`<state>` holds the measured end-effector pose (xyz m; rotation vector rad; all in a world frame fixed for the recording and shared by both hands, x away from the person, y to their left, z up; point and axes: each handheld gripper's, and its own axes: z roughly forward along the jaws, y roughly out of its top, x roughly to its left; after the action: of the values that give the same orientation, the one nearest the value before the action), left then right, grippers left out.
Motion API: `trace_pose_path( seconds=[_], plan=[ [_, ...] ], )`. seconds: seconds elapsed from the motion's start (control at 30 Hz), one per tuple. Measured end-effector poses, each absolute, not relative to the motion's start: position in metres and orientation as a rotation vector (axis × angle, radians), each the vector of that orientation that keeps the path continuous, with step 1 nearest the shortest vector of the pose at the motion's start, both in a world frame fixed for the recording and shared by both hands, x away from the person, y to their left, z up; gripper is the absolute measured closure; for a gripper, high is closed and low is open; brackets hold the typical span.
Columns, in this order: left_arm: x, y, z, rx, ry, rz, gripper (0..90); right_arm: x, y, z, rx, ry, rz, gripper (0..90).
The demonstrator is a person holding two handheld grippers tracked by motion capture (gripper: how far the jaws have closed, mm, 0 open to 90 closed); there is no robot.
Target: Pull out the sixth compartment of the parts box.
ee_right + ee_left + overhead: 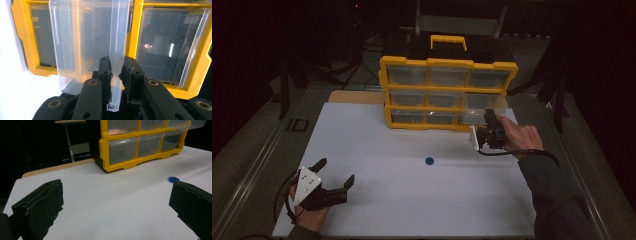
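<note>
The right gripper pinches the front lip of a clear drawer, its jaws pressed together on the thin plastic wall; in the right gripper view the right gripper has that wall standing upright between its two black pads, and the clear drawer is drawn partway out of the yellow organizer. In the high view the yellow organizer stands upright at the far side of the white table, and the pulled drawer sits at the organizer's lower right corner, sticking out toward the person. The left gripper rests well apart from the organizer, at the near left corner of the table, its jaws spread wide with nothing between them; the left gripper view shows the left gripper with bare white surface between its pads. A small blue ring lies flat on the table in front of the organizer, roughly below its middle; the blue ring appears just beyond one jaw in the left gripper view.
</note>
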<state>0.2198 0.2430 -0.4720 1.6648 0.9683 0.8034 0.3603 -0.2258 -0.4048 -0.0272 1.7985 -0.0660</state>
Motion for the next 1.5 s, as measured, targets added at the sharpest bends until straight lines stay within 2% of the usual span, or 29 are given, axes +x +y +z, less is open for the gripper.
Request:
trace_pose_path(
  seconds=[1.1,1.17,1.33,1.37,1.43,1.47,1.5],
  plan=[
    [0.22,0.243,-0.472,1.663,0.968,0.802,0.0,0.343,-0.228,-0.403,-0.04,1.822,-0.057,75.8],
    [0.22,0.243,-0.472,1.662,0.969,0.803,0.0,0.343,-0.228,-0.402,-0.034,1.834,-0.038,70.4],
    [0.22,0.243,-0.472,1.664,0.968,0.803,0.0,0.341,-0.227,-0.402,-0.005,1.826,-0.004,48.8],
    [0.22,0.243,-0.472,1.664,0.968,0.802,0.0,0.34,-0.227,-0.403,0.009,1.827,0.01,46.0],
    [0.22,0.243,-0.472,1.664,0.968,0.802,0.0,0.34,-0.227,-0.402,0.013,1.83,0.018,46.0],
    [0.219,0.243,-0.472,1.661,0.968,0.802,0.0,0.341,-0.226,-0.402,0.031,1.831,0.035,36.1],
    [0.219,0.243,-0.472,1.66,0.969,0.803,0.0,0.341,-0.226,-0.402,0.036,1.826,0.044,33.7]
  ],
)
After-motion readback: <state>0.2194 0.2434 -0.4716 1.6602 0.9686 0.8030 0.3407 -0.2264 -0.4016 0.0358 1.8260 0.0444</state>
